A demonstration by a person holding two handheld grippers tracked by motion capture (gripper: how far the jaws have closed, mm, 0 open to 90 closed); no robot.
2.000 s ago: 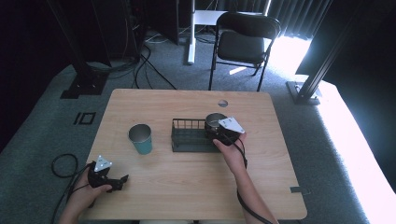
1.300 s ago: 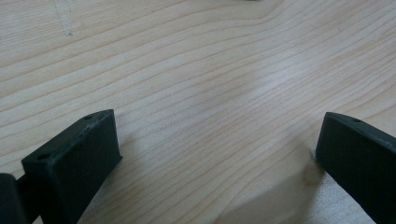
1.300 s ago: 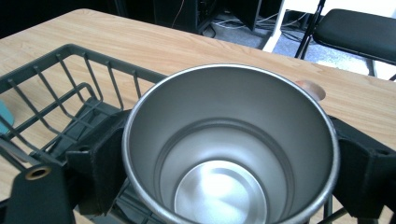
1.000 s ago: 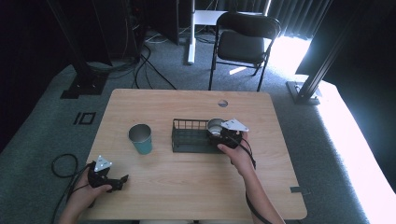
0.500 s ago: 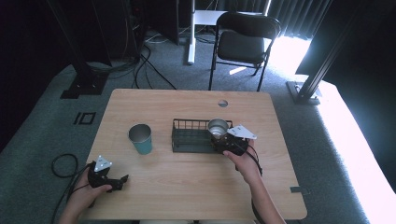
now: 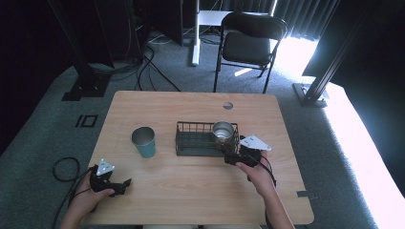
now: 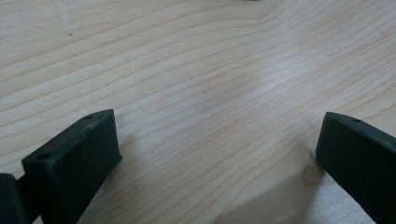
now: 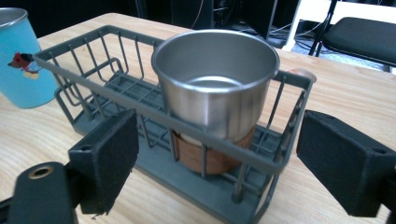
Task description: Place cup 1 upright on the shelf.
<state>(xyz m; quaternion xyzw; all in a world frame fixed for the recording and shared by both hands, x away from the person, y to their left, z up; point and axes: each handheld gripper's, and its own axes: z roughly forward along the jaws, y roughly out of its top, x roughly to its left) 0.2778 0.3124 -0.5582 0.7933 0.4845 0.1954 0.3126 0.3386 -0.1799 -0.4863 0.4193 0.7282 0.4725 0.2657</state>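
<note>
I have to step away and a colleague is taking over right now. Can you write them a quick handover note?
Right claw: open, empty, just in front of the wire basket.
Left claw: open, empty, low over the table's near left corner.
Done: steel cup stands upright in the basket's right end.
Left: teal cup stands on the table left of the basket, probably next to go in.

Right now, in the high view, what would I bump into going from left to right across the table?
Left claw → blue cup → wire basket → steel cup standing in the basket's right end → right claw, just in front of that end.
</note>
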